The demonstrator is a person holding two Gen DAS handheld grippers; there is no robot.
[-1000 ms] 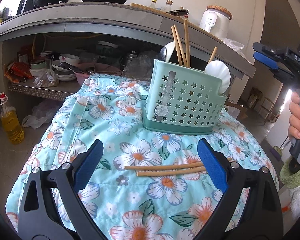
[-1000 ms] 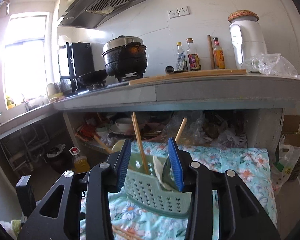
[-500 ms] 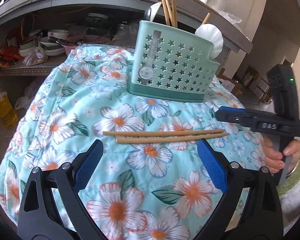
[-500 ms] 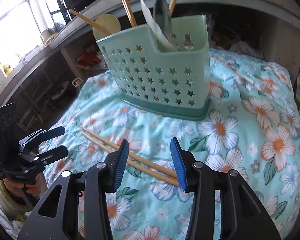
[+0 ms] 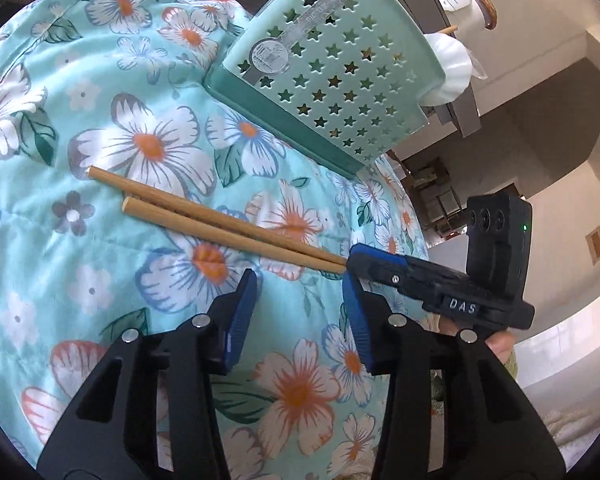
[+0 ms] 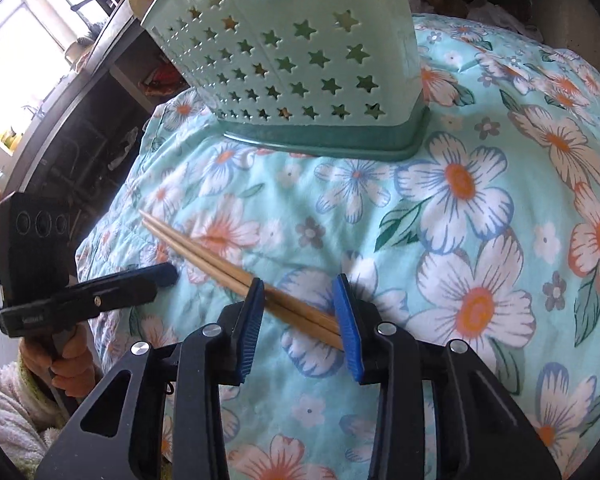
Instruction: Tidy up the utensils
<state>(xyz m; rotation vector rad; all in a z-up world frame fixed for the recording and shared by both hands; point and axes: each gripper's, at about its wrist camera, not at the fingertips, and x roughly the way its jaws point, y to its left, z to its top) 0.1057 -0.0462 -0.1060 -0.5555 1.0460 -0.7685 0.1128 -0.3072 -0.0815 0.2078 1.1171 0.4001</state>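
Chopsticks [image 6: 236,276] lie on the floral cloth [image 6: 460,240]; right hand-held gripper [image 6: 300,320] closes around them, pads not yet pressing; left hand-held gripper [image 5: 300,312], empty, is closing. Next: clamp, lift into the caddy [image 6: 300,80].

The thin ends of the two chopsticks [image 5: 220,222] vanish behind the right tool [image 5: 354,262] in the left wrist view; in the right wrist view the same ends run under its blue pads [image 6: 350,326], and whether the closing jaws press them cannot be told. The mint holder [image 6: 300,68] is cut off by the top edge in both views, so its compartments and most of its contents stay unseen. Only fingers of the hand [image 6: 70,364] behind the left tool [image 6: 164,274] show. Shelf clutter [image 6: 160,80] under the kitchen table is too dark to identify.
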